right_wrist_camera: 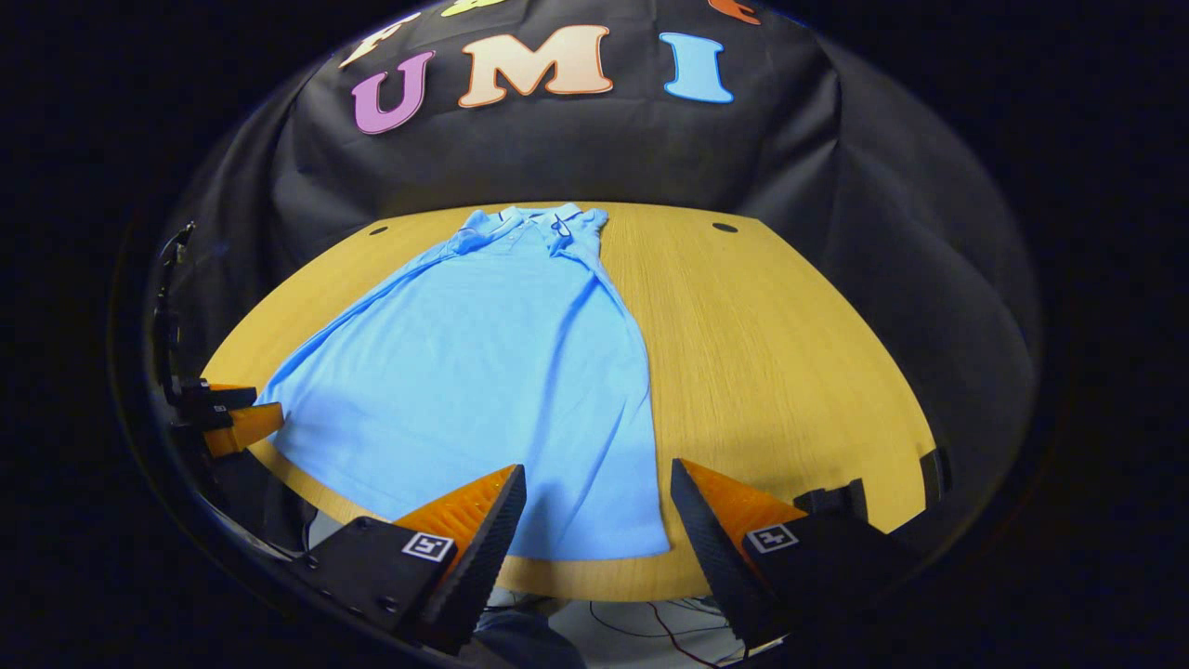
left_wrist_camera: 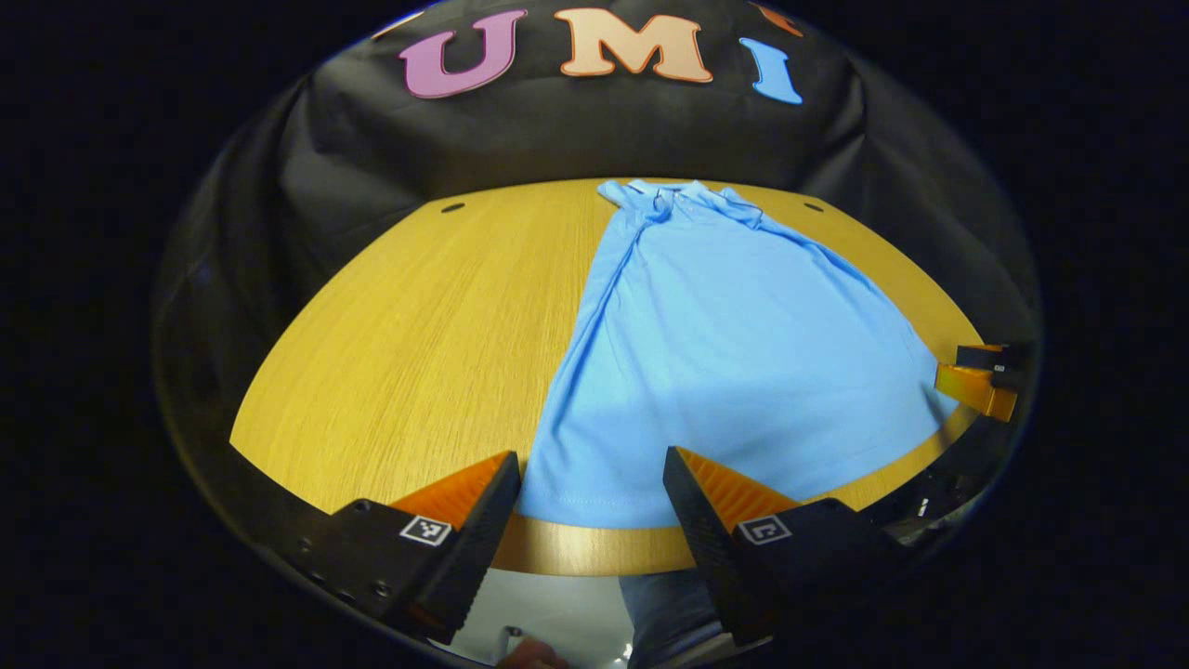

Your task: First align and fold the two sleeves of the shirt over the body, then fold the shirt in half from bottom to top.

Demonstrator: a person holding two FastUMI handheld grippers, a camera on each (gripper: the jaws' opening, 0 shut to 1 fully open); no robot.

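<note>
Ahead of both hand-held grippers, the blue shirt (left_wrist_camera: pixel 725 372) lies flat on the wooden worktop (left_wrist_camera: pixel 418 344), hem nearest, collar far. The left hand-held gripper (left_wrist_camera: pixel 592 492) and right hand-held gripper (right_wrist_camera: pixel 599 506) hover with fingers apart, holding nothing. The cloth looks light, soft and limp; the hem corners seem the best hold. Black cloth walls the booth.

A: Light from overhead, warm; the pale oak-grain wooden worktop (left_wrist_camera: pixel 418 334) evenly bright, slight sheen along its near edge.
B: Black draped cloth wall (right_wrist_camera: pixel 557 158) dim, folds barely readable.
A: Soft shadows across the flat sky-blue polo shirt (right_wrist_camera: pixel 464 372), lower part. Focus sharp centrally.
B: Strong fisheye bowing; worktop edges curve, rim darkens and smears.
</note>
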